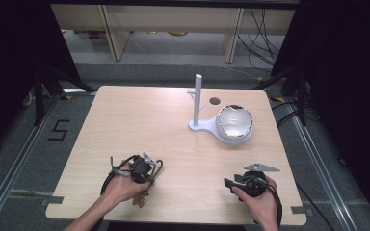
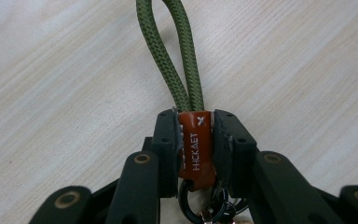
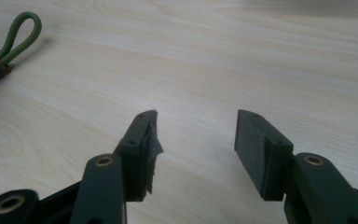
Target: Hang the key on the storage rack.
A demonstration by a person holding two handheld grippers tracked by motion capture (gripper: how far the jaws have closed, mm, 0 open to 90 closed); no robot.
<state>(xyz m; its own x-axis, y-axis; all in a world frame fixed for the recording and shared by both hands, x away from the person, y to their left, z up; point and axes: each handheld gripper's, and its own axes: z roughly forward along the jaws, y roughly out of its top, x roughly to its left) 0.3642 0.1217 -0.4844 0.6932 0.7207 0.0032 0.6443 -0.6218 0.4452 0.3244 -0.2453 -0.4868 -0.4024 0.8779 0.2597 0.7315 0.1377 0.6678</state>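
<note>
The keychain [image 2: 196, 144] lies at the table's [image 1: 139, 120] near left edge, its brown tab clamped between the left gripper's [image 2: 195, 122] closed jaws, green loop [image 2: 172, 51] pointing straight ahead along them. The stand [image 1: 198, 103] is far right of it. The right gripper [image 3: 196, 140] rests low, jaws wide apart and empty.

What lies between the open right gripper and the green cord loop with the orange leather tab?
Bare pale wooden tabletop, seen in the right gripper view, separates the right gripper from the green cord loop.
</note>
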